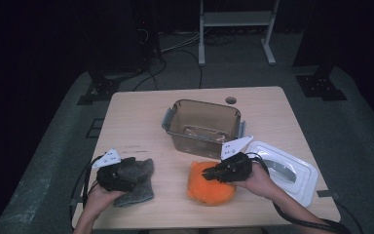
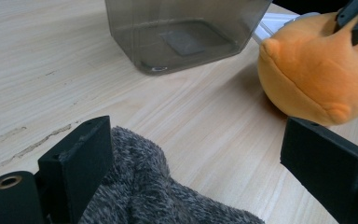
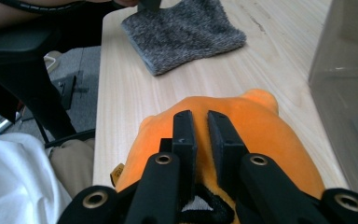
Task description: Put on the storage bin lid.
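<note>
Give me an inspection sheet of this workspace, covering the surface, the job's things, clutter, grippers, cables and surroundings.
Surface: light wooden table, with a small round hole near the far edge.
Job's things: orange plush toy near the front edge; grey fuzzy cloth at front left; clear empty bin at the centre; white lid lying off the bin at right.
Clutter: nothing seen.
Grippers: right gripper pinched shut on the orange plush toy; left gripper open, jaws apart over the grey fuzzy cloth.
Cables: black gripper cables trail off the front edge; more cables on the floor behind.
Surroundings: dark room, grey floor, white frame at the back.
</note>
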Tool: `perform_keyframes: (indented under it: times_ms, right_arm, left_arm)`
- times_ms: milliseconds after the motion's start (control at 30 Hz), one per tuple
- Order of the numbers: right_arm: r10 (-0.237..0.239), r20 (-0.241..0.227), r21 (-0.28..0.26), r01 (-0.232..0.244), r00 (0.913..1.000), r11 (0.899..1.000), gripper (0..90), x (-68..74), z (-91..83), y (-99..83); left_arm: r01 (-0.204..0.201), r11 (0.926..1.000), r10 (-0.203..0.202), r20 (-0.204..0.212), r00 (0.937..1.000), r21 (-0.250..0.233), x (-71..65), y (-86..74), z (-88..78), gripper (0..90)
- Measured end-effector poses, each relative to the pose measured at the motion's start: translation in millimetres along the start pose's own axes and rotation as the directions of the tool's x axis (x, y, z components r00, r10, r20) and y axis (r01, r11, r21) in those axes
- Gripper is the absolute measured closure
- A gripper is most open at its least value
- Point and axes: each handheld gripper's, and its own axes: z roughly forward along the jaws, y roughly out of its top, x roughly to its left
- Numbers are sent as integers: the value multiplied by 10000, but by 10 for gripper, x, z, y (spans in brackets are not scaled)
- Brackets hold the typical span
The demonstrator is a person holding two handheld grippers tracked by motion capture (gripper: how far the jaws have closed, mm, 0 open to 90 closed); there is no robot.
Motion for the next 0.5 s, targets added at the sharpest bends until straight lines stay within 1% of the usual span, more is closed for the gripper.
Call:
perform_keyframes:
  times_ms: [133,233,333,500]
  right_arm:
    - [33,-253,-79,-35,9997,10000,812,61,-44,102]
    - [6,-322,-134,-10,9995,9999,812,119,-85,206]
    - [-235,-370,-142,230,9990,9996,812,210,-149,364]
    - [-705,-426,-418,687,9966,9968,811,306,-255,616]
  left_arm:
    - [22,10000,-22,6,10000,-35,-1,6,3,88]
    - [-31,10000,32,16,10000,-72,-3,14,2,88]
    - [5,10000,-5,0,10000,-76,1,12,-3,88]
    - [51,9999,-51,-7,10000,-142,8,9,-14,88]
